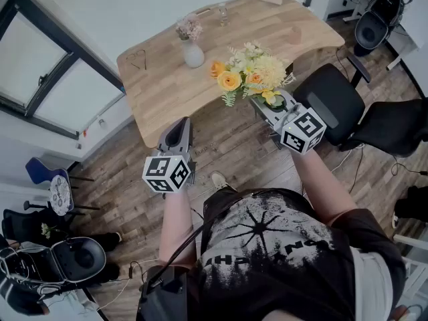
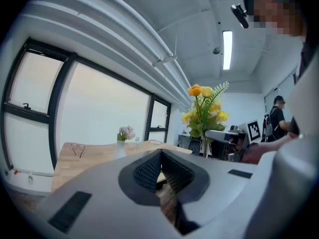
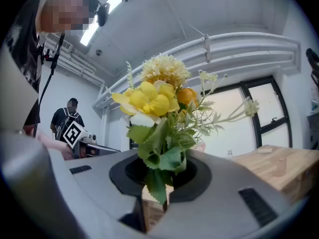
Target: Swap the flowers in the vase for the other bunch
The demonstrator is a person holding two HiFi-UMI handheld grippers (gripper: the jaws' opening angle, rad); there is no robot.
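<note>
A small white vase (image 1: 193,54) with pink flowers (image 1: 189,27) stands on the wooden table (image 1: 160,95). My right gripper (image 1: 266,103) is shut on the stems of a yellow and orange bunch (image 1: 251,72), held upright over the table's near edge, right of the vase. In the right gripper view the bunch (image 3: 158,99) rises from between the jaws of the right gripper (image 3: 160,172). My left gripper (image 1: 182,127) is shut and empty, short of the table's near edge. Its own view shows the left gripper (image 2: 160,157), the vase (image 2: 121,146) ahead and the bunch (image 2: 204,108) at the right.
A black office chair (image 1: 331,99) stands right of the table, another (image 1: 378,15) farther back. On the table lie a heart-shaped wire (image 1: 137,59), a small glass bottle (image 1: 223,13) and a wooden block (image 1: 271,0). A window runs along the left.
</note>
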